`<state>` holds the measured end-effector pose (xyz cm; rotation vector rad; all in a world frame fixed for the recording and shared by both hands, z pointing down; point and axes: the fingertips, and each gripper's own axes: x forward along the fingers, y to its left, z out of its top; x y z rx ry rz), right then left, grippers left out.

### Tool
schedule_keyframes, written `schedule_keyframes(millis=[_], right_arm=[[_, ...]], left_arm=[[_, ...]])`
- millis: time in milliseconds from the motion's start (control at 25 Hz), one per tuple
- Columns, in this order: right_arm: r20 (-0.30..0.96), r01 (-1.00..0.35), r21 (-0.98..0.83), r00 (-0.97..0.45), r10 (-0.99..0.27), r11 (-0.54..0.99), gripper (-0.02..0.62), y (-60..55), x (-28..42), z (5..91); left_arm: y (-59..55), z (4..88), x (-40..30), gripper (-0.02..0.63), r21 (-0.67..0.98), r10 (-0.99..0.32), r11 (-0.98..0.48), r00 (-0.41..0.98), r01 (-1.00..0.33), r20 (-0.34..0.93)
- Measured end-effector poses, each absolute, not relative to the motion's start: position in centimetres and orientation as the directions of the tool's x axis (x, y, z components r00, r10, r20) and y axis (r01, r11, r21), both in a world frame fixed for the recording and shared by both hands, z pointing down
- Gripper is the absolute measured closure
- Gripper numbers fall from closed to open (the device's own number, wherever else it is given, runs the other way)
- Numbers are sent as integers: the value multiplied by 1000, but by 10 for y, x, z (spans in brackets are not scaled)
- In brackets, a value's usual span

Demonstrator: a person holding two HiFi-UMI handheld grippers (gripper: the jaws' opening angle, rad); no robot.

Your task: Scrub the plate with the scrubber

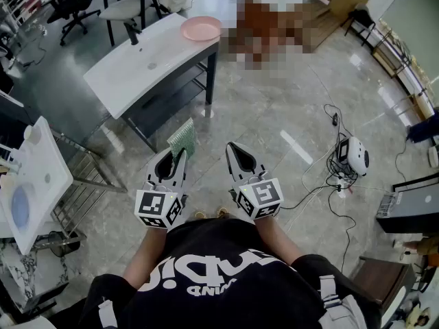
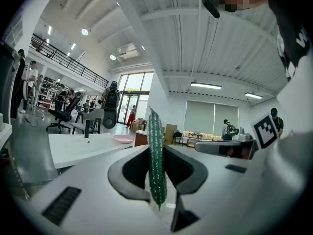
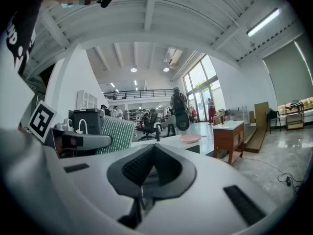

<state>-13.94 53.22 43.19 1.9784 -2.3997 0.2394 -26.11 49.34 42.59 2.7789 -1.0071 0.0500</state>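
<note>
A pink plate [image 1: 202, 27] lies on the far end of a white basin counter [image 1: 147, 64], well ahead of both grippers. The plate [image 2: 123, 139] shows small in the left gripper view, and the plate [image 3: 190, 138] also shows in the right gripper view. My left gripper [image 1: 175, 153] is shut on a green bristly scrubber [image 1: 182, 138], held upright between the jaws; the scrubber [image 2: 156, 159] stands edge-on in its own view. My right gripper [image 1: 235, 149] is shut with nothing in it and hangs level beside the left. The scrubber [image 3: 115, 135] also shows at the left of the right gripper view.
A black tap [image 1: 131, 31] stands on the counter. A second white basin [image 1: 31, 180] on a metal rack is at the left. Cables and a white device [image 1: 355, 156] lie on the tiled floor to the right. Chairs [image 1: 123, 9] stand behind the counter. People stand far off.
</note>
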Motion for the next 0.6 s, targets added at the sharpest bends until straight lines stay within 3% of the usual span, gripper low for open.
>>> schedule_keyframes(millis=[600], right_arm=[[69, -970, -161, -198, -978, 185, 575, 516, -145, 442]], left_arm=[[465, 438, -268, 517, 141, -611, -771, 784, -621, 114]])
